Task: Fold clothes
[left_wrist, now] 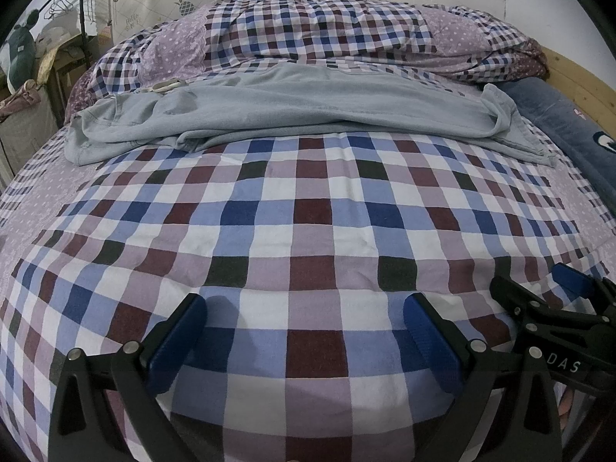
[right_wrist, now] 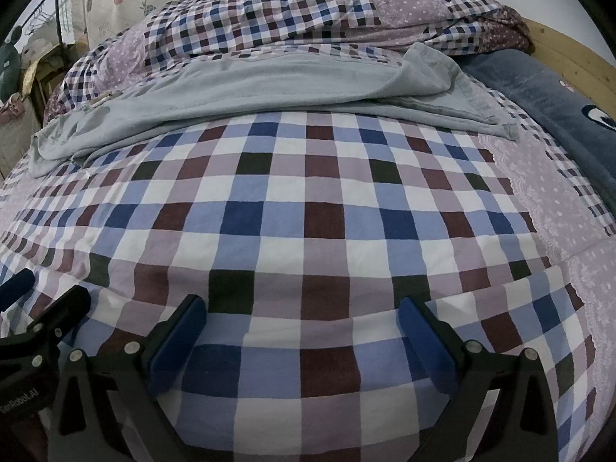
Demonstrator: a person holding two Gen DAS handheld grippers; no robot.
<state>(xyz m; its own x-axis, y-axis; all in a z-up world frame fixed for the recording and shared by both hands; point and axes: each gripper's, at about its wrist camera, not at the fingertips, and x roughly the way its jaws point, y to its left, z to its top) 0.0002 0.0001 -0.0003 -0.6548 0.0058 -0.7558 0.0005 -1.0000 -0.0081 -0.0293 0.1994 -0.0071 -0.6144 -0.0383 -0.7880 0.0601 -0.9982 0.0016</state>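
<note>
garment (left_wrist: 292,104) lies rumpled, unfolded, across the bed (left_wrist: 308,231); left tongs (left_wrist: 306,331) and right tongs (right_wrist: 304,331) spread, empty, well short of it.

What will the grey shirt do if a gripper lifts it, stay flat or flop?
The grey shirt will probably flop and sag: it already lies rumpled, with soft folds. It looks thin, so likely light. Pushed, it would probably bunch up on the checked sheet.

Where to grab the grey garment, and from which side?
Probably the near right hem corner of the grey garment, coming in low from the front: it lies flat and free at the edge. The left end is bunched. Both left gripper and right gripper are open.
</note>
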